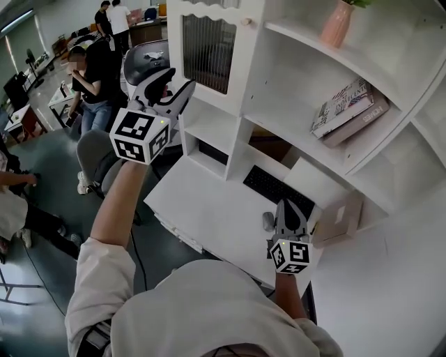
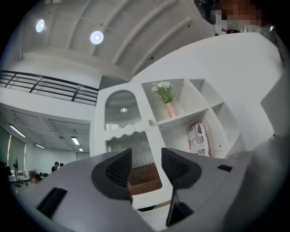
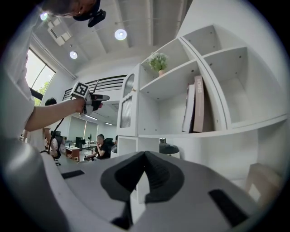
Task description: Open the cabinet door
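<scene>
The person's pale sleeve (image 1: 97, 279) is reaching up and forward, and the bare left forearm is holding the left gripper (image 1: 171, 87) raised near the cabinet door (image 1: 209, 52), its dark textured jaws standing well apart with nothing between them. The right gripper (image 1: 289, 208) is hovering low over the smooth white desk (image 1: 202, 202), jaws pressed together and empty. The door, a white frame around ribbed glass with a small round knob (image 1: 245, 21), is sitting closed, untouched by either gripper.

An open-plan office: people (image 3: 100, 146) sit at desks (image 3: 72, 152) under ceiling strip lights (image 2: 17, 131).
</scene>
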The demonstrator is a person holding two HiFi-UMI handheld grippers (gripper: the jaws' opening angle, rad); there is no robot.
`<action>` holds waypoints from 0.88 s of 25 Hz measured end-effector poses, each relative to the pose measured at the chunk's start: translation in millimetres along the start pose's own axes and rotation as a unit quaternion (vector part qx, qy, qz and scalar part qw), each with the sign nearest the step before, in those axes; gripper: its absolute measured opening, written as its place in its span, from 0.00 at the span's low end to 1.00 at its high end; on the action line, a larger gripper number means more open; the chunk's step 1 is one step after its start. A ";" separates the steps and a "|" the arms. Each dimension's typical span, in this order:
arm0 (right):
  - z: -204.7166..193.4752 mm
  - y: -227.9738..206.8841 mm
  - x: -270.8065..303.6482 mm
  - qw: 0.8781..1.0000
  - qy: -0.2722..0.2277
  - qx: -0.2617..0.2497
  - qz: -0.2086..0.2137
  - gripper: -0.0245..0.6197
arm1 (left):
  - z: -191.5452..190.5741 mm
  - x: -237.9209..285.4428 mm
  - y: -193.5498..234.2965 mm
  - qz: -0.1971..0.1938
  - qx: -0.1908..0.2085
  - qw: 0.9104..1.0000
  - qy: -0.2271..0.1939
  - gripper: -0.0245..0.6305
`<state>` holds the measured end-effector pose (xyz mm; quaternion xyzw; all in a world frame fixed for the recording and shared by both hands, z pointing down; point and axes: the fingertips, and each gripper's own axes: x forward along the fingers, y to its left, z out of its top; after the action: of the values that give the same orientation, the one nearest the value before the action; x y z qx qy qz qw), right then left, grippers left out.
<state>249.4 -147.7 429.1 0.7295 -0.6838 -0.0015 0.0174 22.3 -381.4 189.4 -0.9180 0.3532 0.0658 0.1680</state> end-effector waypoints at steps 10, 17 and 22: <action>-4.1 -34.4 -33.4 0.998 0.000 0.008 -0.057 0.04 | 46.2 79.0 -15.8 -0.039 0.025 0.999 -0.016 0.34; -10.8 -58.7 -63.6 0.995 0.002 0.018 -0.100 0.04 | 65.8 122.7 -27.6 -0.051 0.035 0.998 -0.019 0.33; -17.0 -81.0 -88.5 0.990 0.005 0.025 -0.135 0.04 | 75.5 145.5 -27.1 -0.045 0.042 0.998 -0.019 0.29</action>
<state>324.9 -53.9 442.0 0.8155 -0.5784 0.0165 0.0021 148.2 -426.9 91.0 -0.9237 0.3110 0.0604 0.2156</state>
